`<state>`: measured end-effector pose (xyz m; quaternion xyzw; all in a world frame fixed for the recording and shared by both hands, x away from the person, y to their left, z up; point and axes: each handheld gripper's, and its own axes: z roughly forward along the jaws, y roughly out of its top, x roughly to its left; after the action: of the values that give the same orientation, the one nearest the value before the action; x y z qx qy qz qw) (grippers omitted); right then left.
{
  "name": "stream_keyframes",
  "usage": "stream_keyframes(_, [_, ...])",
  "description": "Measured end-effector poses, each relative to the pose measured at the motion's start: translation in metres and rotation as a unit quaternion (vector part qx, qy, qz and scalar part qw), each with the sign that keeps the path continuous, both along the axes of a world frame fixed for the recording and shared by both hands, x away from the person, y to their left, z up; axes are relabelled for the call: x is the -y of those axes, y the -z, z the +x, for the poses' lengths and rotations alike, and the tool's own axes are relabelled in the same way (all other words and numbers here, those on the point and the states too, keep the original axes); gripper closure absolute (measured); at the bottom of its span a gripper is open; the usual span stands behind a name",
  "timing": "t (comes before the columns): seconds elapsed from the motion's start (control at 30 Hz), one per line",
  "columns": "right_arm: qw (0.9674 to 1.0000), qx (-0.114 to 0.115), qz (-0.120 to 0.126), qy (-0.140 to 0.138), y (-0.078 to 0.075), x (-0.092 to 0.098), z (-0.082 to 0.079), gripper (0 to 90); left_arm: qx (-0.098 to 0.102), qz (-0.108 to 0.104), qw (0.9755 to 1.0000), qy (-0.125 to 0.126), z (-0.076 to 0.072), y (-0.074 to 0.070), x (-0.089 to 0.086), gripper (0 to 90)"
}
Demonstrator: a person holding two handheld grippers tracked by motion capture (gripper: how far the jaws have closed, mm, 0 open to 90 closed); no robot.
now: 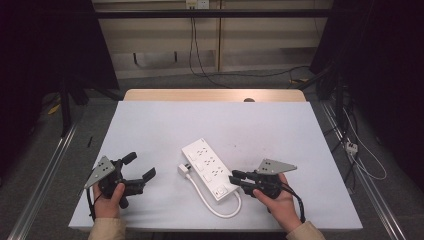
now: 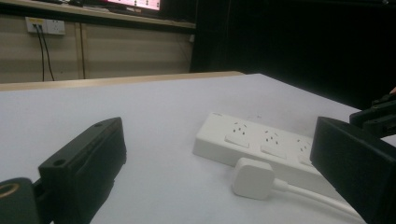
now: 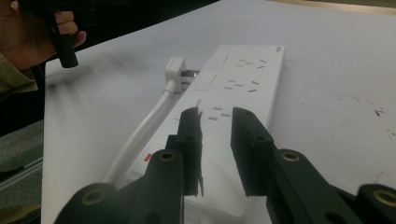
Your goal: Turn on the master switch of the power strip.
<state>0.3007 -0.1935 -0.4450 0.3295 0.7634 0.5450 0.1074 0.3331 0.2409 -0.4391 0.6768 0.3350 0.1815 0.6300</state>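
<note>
On the pale worktop [image 1: 150, 125], the white power strip [image 1: 207, 167] lies at centre frame, its plug [image 1: 184, 169] beside it; both the left gripper [image 1: 137, 170] and right gripper [image 1: 235, 177], empty and parted, should probably approach squarely.

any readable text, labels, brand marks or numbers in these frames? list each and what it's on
None can be read.
Power strip: a small mark at its far corner, too blurred to read.
Screen strip at the top edge of the left gripper view: bright, no characters resolvable.
Wall sockets: no legible markings.
</note>
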Motion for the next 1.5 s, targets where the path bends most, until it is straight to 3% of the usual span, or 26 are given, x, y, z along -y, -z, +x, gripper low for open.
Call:
stream_keyframes(0.67, [0.9994,-0.013,-0.008,-0.029,0.002,-0.01,0.001,88.0,-0.001,0.0,1.0,0.0,0.0,0.0,0.0,3.2])
stream_keyframes(1.1, [0.9978,-0.026,-0.02,-0.058,0.005,-0.018,0.0,90.0,-0.003,0.0,1.0,0.001,0.001,0.001,0.001,3.2])
stream_keyframes(1.5, [0.9969,-0.03,-0.028,-0.068,0.006,-0.022,-0.001,90.0,-0.003,0.0,1.0,0.001,0.001,0.001,0.001,3.2])
